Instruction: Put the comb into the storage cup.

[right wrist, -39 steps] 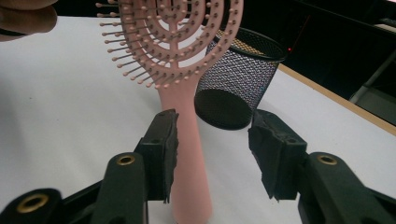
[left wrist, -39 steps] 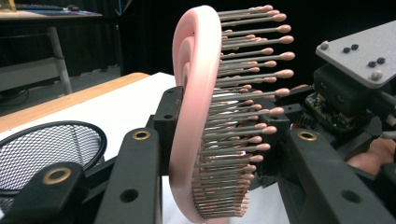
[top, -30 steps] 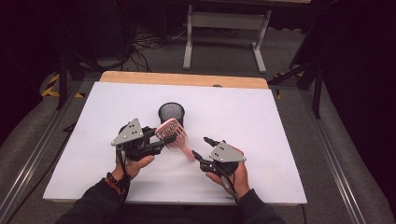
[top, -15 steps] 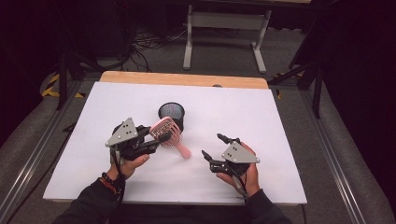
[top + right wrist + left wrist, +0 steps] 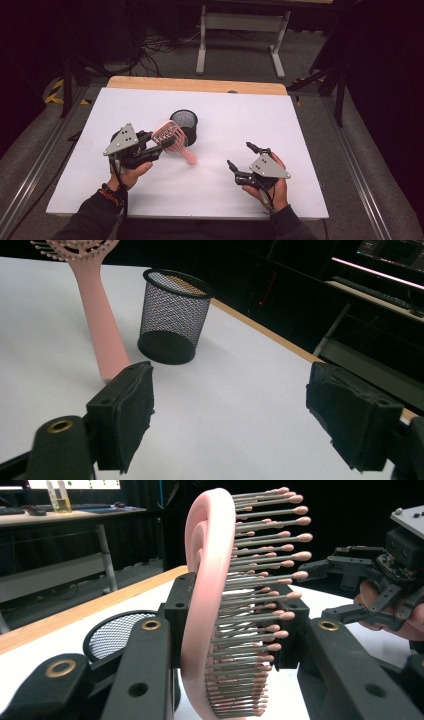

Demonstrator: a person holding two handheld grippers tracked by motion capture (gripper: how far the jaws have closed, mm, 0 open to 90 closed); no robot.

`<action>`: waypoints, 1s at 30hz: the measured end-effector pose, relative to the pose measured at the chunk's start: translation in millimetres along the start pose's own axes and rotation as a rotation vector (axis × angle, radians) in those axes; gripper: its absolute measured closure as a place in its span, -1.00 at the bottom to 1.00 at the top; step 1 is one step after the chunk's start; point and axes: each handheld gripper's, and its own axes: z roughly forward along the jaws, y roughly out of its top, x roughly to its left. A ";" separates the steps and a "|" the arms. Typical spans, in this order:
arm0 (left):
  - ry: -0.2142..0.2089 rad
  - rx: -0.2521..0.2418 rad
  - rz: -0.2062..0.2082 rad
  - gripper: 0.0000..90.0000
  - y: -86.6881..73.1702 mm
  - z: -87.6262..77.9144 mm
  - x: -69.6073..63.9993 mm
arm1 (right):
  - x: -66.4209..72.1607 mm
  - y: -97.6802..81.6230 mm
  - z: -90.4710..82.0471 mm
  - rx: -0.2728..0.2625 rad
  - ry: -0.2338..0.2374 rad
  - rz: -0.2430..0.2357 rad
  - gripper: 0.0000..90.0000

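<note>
Dark room, white bench [image 5: 280,125], wood strip at far edge.
Near: right gripper [image 5: 247,161] empty, jaws just been opening, now wide, nothing between.
Left gripper [image 5: 159,145] jaws clamped on pink hairbrush [image 5: 172,139] head; handle slopes down toward bench.
Beyond: black mesh cup [image 5: 184,123], upright, just behind brush.
Judged step: brush into cup. Lift, aim handle down over rim, avoid tipping cup.
No readable writing.
</note>
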 end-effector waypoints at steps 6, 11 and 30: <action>0.009 -0.004 0.001 0.39 1.5 -2.9 2.4 | -1.3 -4.9 -3.7 0.010 -0.017 -0.003 -0.60; 0.013 -0.005 0.002 0.39 2.6 -5.0 3.1 | -0.1 -7.6 -5.3 0.013 -0.029 -0.017 -0.64; 0.046 -0.018 0.013 0.39 7.7 -15.1 9.5 | 3.1 -11.9 -0.6 0.039 -0.040 -0.030 -0.72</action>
